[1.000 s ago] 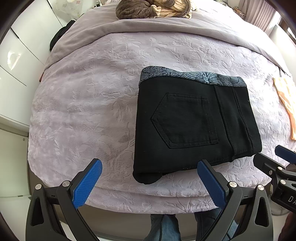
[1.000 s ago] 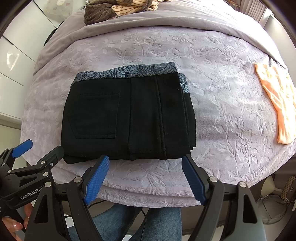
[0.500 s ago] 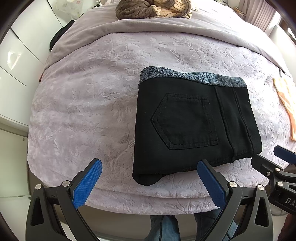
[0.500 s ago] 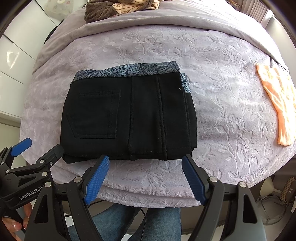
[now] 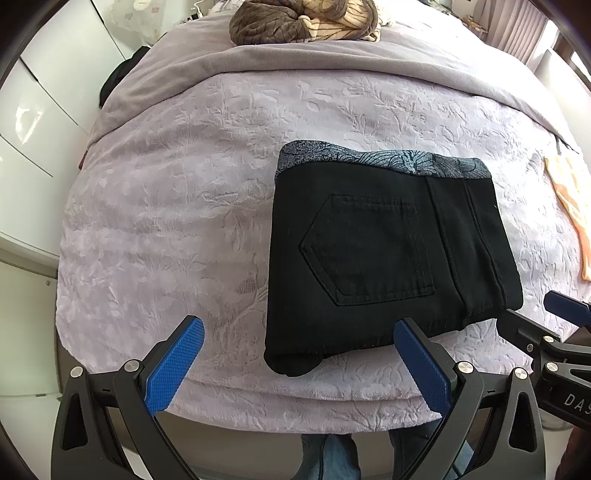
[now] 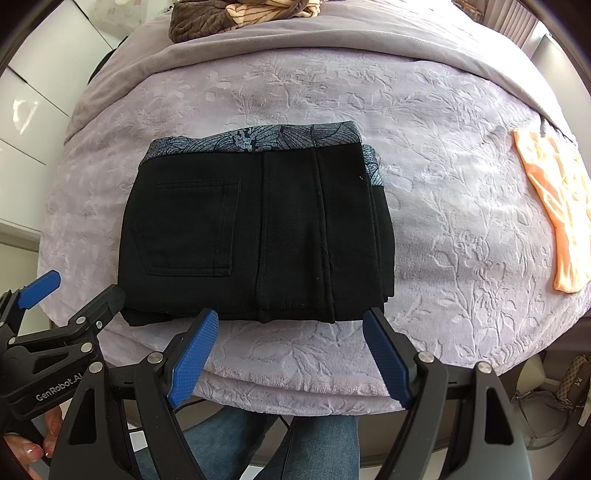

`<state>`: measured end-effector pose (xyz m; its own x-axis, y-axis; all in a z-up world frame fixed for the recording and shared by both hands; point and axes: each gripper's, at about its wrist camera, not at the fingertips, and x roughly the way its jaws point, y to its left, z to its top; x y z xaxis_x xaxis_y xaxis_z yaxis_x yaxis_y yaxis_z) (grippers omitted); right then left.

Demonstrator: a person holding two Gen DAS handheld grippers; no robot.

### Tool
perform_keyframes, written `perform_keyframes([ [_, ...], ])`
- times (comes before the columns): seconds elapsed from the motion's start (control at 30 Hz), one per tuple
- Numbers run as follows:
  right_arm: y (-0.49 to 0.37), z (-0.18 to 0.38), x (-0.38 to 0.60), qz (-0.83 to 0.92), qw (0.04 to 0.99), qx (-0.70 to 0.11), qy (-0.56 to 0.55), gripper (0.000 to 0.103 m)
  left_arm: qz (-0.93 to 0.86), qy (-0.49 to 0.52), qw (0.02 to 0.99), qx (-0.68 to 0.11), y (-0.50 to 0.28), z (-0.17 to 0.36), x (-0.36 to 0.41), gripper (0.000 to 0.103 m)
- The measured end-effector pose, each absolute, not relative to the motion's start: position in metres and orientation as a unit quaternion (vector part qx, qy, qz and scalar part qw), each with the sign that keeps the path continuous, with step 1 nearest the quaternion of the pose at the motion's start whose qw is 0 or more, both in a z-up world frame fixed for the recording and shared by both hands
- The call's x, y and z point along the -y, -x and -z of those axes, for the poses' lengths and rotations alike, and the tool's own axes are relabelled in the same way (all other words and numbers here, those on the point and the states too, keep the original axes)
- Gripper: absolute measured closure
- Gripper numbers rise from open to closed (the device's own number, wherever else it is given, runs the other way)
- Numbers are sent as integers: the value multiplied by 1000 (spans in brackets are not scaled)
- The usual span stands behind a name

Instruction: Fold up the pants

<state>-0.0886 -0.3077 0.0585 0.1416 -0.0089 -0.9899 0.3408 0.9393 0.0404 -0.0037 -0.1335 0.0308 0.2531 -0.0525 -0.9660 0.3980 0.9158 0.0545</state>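
Black pants lie folded into a compact rectangle on the lilac bedspread, back pocket up, with a grey patterned lining band along the far edge. My left gripper hovers open above the near bed edge, the pants' near left corner between its blue pads without contact. My right gripper is open too, held just short of the pants' near edge with nothing in it. Each gripper shows at the side of the other's view.
An orange garment lies at the bed's right edge. A brown and striped bundle sits at the far end on a grey blanket. White cupboards stand at the left. A person's jeans-clad legs are below.
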Motion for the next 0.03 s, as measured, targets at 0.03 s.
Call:
perform_keyframes([
  [0.03, 89, -59, 308, 117, 745, -644, -129, 20, 145, -146, 777, -595, 4, -30, 134, 0],
])
